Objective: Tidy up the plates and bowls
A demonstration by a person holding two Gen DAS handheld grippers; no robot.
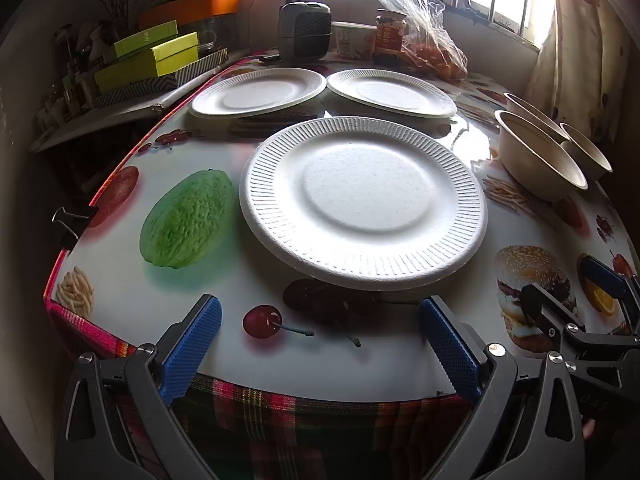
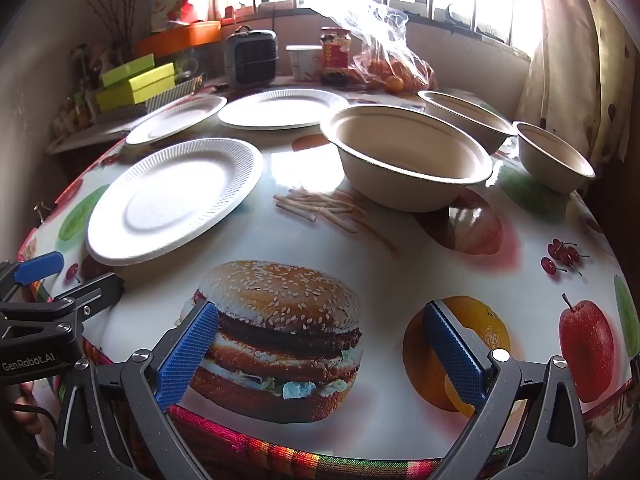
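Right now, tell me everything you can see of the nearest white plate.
The nearest white plate is round, matte white, apparently moulded paper pulp or foam, with a ribbed rim around a smooth, sunken centre. It is empty, looks clean and lies right side up on the printed tablecloth, beside the printed green fruit. Its near edge casts a shadow on the cloth. Nothing touches it but the table; neither gripper reaches it.

Three plates (image 1: 362, 200), three bowls (image 2: 408, 160), apart

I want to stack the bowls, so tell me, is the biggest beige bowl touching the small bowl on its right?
Apart. The right wrist view shows a strip of tablecloth between the biggest bowl and the small bowl.
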